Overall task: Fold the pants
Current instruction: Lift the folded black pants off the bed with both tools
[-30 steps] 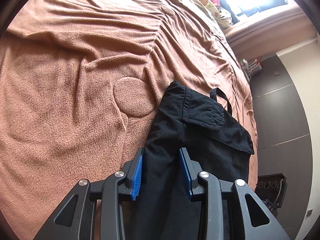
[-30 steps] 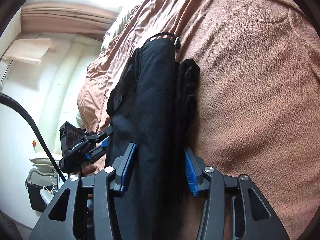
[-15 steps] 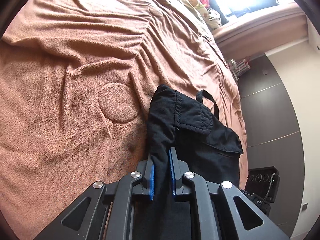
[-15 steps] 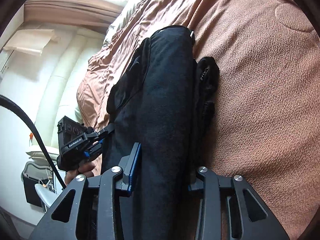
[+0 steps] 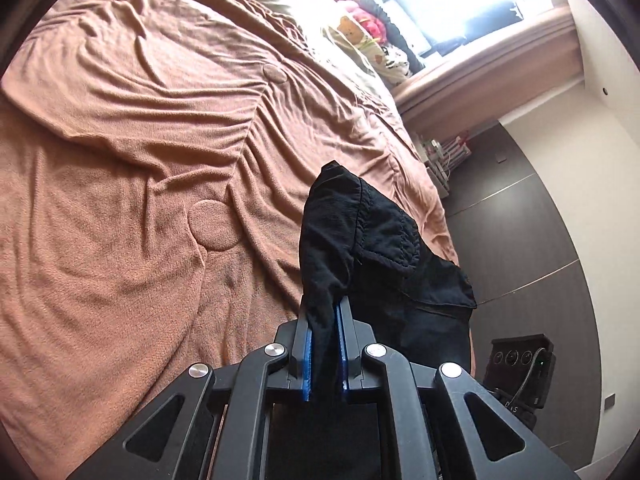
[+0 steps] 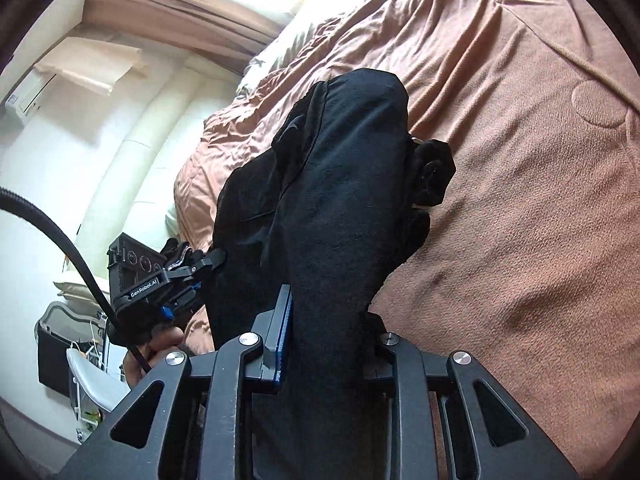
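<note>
Black pants (image 5: 380,248) lie folded lengthwise near the edge of a bed with a brown fleece blanket (image 5: 140,160). My left gripper (image 5: 325,309) is shut on a pinch of their near edge, and the cloth rises from the blanket in a peak. In the right wrist view the pants (image 6: 340,200) hang as a thick roll through my right gripper (image 6: 330,308). Its jaws are closing, and the one blue pad that shows presses on the cloth. The left gripper (image 6: 208,264) shows there too, clamped on the pants' left side.
The blanket (image 6: 520,160) stretches wide to the right of the pants. Pillows and soft toys (image 5: 360,28) sit at the bed's far end below a bright window. Dark wall panels (image 5: 520,240) stand beyond the bed edge. A hand (image 6: 160,344) and a black cable (image 6: 60,240) are at left.
Both grippers went from open around the pants to closed on them. Both have risen, lifting the near end of the pants off the blanket.
</note>
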Action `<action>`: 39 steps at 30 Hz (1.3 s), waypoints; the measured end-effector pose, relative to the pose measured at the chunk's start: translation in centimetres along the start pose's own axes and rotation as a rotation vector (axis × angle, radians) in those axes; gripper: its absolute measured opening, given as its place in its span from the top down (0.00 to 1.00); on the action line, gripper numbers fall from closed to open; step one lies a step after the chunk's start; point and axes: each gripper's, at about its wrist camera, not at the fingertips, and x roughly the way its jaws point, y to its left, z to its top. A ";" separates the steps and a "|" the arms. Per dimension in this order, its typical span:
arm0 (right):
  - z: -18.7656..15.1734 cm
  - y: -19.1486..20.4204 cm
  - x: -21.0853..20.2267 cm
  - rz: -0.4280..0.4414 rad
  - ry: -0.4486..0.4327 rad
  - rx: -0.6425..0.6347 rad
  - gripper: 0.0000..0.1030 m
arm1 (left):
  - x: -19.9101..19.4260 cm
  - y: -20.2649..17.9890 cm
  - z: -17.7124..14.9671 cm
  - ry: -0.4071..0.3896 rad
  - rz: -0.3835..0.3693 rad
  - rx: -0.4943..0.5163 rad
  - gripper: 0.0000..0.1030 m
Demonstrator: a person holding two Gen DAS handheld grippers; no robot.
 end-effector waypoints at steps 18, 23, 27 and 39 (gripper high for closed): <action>-3.7 8.1 -4.2 0.046 -0.070 -0.157 0.80 | -12.1 -3.7 -2.0 -0.180 -0.041 0.067 0.90; -5.2 10.5 -4.5 0.052 -0.077 -0.217 0.80 | -15.5 -3.9 -2.9 -0.231 -0.021 0.074 0.91; -6.0 12.0 -4.5 0.076 -0.078 -0.250 0.81 | -18.7 -4.0 -3.8 -0.276 -0.011 0.077 0.91; -8.7 16.4 -4.9 0.172 -0.098 -0.335 0.81 | -28.1 -6.3 -7.0 -0.410 0.070 0.121 0.91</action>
